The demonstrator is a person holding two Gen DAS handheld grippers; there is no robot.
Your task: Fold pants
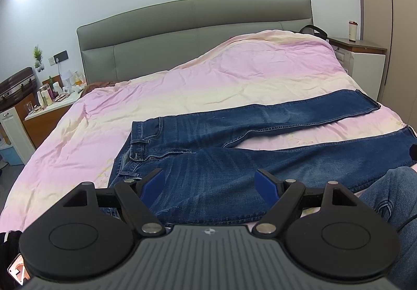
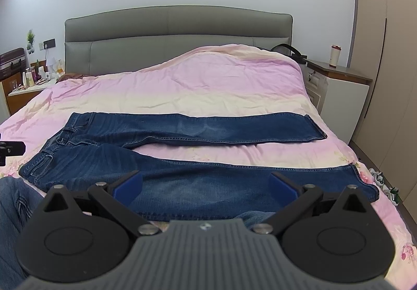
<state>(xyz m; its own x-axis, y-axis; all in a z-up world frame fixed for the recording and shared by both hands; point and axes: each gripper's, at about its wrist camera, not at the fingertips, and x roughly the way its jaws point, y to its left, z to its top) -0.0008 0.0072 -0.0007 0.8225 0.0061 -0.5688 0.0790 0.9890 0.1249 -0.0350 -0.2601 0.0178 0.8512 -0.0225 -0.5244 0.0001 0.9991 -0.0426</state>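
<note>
On the pink duvet (image 2: pixel 208 86), below the grey headboard (image 2: pixel 177 26), blue jeans (image 2: pixel 182 131) lie flat, both legs spread apart, waistband toward the headboard's left end. Left gripper (image 1: pixel 209 180) hovers over the seat area, jaws wide, holding nothing. Right gripper (image 2: pixel 206 183) hovers over the nearer leg, jaws likewise wide, holding nothing.

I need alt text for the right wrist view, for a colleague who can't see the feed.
A pair of dark blue denim jeans lies flat and unfolded on a pink and cream quilt, waistband left, the two legs spread apart to the right. The open right gripper hovers over the nearer leg, holding nothing. A grey padded headboard stands behind.
</note>
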